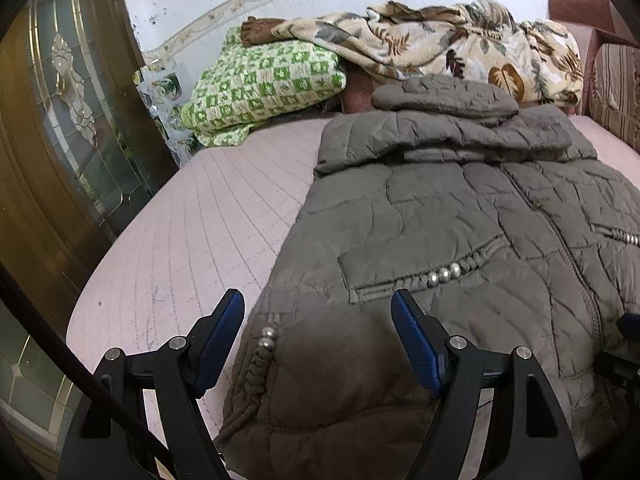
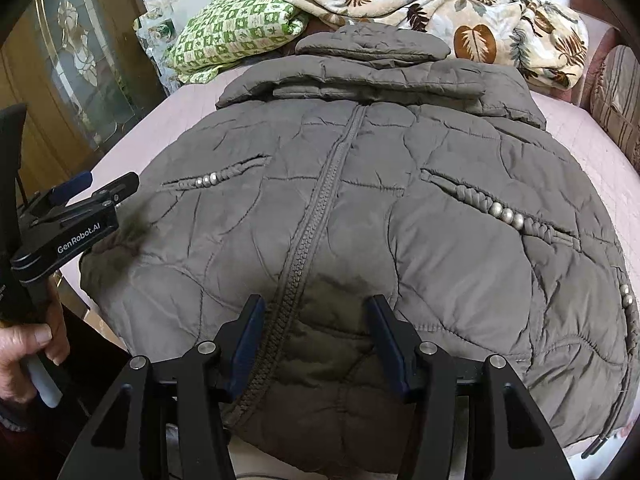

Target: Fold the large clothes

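Note:
A grey-brown quilted jacket (image 1: pixel 460 232) (image 2: pixel 360 200) lies front up on a pink quilted cover (image 1: pixel 192 232), its hood folded at the far end. Its zipper (image 2: pixel 320 200) runs down the middle, and braided cords with silver beads (image 1: pixel 444 272) trim the pockets. My left gripper (image 1: pixel 318 308) hangs open over the jacket's near left edge, one finger above the cover and the other above the fabric. My right gripper (image 2: pixel 316 308) stands open just over the hem, with the zipper between its fingers. In the right wrist view a hand (image 2: pixel 28 340) holds the left gripper (image 2: pixel 108 188) at the jacket's left corner.
A green checked blanket (image 1: pixel 264 84) and a leaf-patterned blanket (image 1: pixel 460 44) are piled against the far wall. A wooden door with patterned glass (image 1: pixel 72 100) stands at the left. A striped cushion (image 1: pixel 616 92) and a reddish armrest sit at the right.

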Demonstrator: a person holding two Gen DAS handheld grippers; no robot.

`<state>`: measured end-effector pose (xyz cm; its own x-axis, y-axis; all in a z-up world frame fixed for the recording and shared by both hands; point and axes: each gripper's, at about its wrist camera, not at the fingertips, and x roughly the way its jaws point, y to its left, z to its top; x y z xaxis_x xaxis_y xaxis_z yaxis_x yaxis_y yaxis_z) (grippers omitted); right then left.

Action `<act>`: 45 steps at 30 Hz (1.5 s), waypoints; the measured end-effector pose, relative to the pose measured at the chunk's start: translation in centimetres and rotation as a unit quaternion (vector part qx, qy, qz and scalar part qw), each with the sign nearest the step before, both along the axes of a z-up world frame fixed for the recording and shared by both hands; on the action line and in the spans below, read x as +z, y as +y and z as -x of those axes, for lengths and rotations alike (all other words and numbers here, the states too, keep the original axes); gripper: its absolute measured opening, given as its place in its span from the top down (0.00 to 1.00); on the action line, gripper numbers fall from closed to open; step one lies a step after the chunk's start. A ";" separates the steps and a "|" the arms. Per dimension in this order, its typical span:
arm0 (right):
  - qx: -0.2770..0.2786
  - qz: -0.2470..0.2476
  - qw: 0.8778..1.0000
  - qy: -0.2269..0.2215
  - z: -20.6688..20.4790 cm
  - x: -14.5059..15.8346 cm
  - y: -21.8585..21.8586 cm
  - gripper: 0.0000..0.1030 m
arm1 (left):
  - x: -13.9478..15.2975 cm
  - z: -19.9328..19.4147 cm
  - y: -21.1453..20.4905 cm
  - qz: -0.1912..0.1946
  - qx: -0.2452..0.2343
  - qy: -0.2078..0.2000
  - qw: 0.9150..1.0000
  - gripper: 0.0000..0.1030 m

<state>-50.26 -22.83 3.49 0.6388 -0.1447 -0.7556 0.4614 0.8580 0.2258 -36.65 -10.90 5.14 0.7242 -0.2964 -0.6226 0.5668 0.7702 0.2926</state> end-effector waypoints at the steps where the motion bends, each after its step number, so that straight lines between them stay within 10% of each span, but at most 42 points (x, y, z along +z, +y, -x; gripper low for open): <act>1: 0.001 0.002 1.000 -0.001 0.0 -0.1 0.0 0.43 | -0.4 -0.2 -0.1 -0.003 -0.002 0.011 1.000 0.27; 9: -0.010 -0.006 0.999 -0.032 2.1 0.9 -0.5 0.43 | -2.7 -2.1 0.7 0.003 -0.015 0.126 0.992 0.26; 20: -0.112 -0.030 0.991 -0.071 11.0 2.1 -5.5 0.43 | 0.3 -1.8 7.5 0.130 -0.018 0.184 0.974 0.26; 34: -0.255 -0.097 0.955 -0.112 23.9 1.7 -12.3 0.30 | -4.2 -7.0 16.5 0.237 0.086 0.346 0.904 0.31; 45: -0.299 -0.187 0.928 -0.124 26.0 -1.1 -15.1 0.28 | -4.9 -3.8 13.7 0.213 0.036 0.324 0.921 0.32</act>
